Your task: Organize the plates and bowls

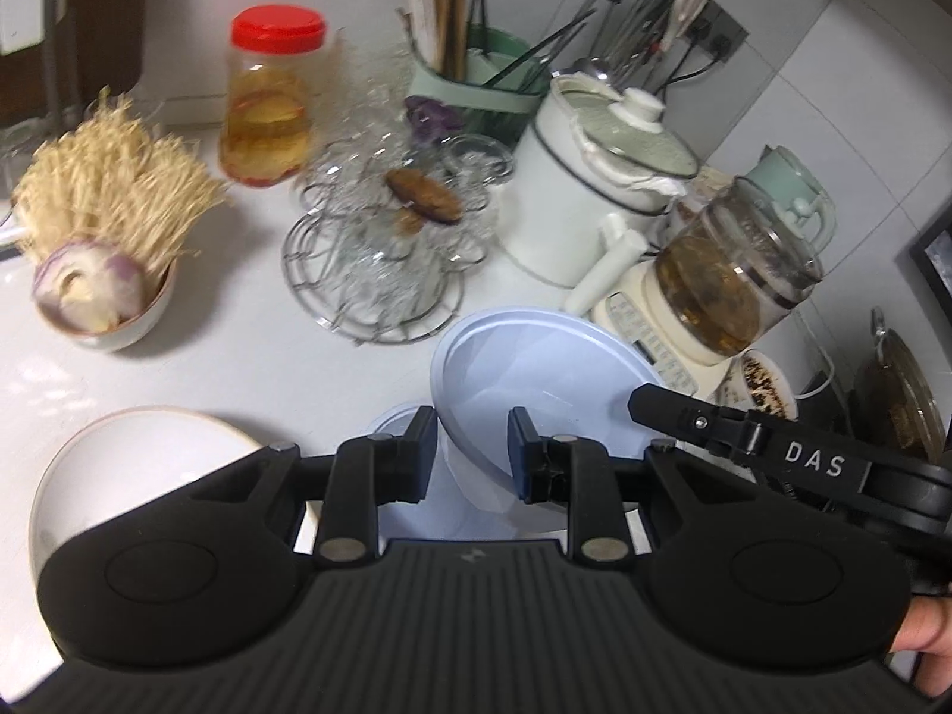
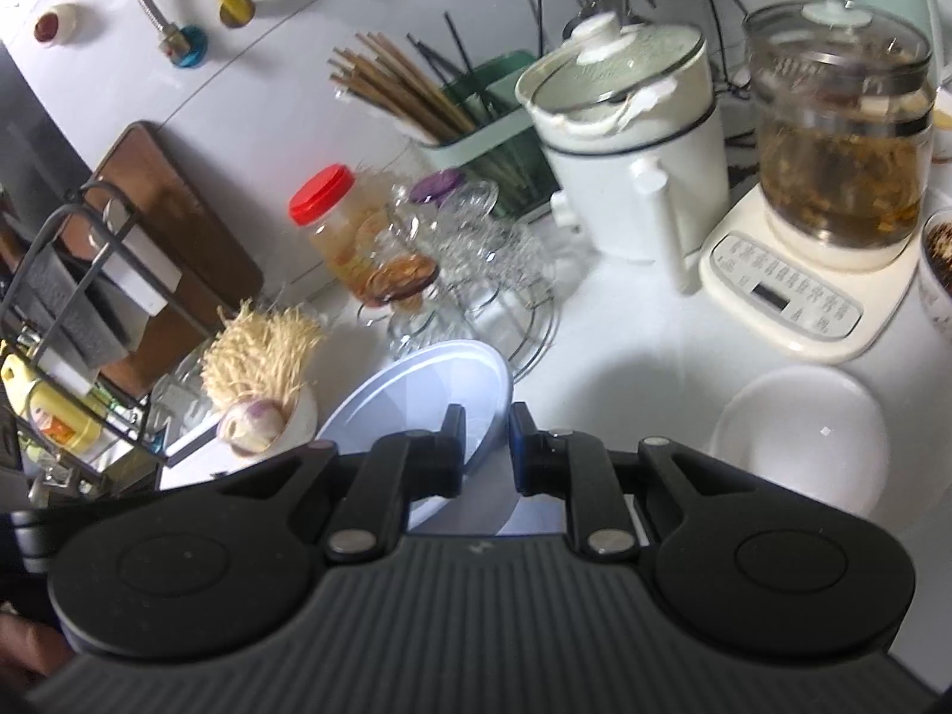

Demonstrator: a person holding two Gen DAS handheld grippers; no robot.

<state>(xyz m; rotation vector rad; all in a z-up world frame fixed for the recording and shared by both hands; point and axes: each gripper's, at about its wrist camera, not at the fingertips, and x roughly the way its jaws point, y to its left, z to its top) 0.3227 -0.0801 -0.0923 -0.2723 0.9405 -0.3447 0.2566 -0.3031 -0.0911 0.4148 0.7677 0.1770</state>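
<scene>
A pale blue plate [image 1: 535, 375] is lifted and tilted above the white counter. My right gripper [image 2: 485, 434] is shut on its rim; the plate [image 2: 416, 398] slants down to the left in the right wrist view. My left gripper [image 1: 470, 440] has its jaws either side of the plate's near edge with a gap, open. A second pale blue dish [image 1: 440, 506] lies under it. A white plate [image 1: 149, 458] lies at the lower left. A white bowl [image 2: 797, 434] sits at the right in the right wrist view.
A bowl of enoki mushrooms and onion [image 1: 101, 250], a red-lidded jar [image 1: 268, 101], a wire stand with glassware [image 1: 381, 238], a white pot [image 1: 589, 178], a glass kettle on its base [image 1: 732, 273] and a utensil holder [image 1: 476, 77] crowd the counter's back. A dish rack [image 2: 65, 309] stands at the left.
</scene>
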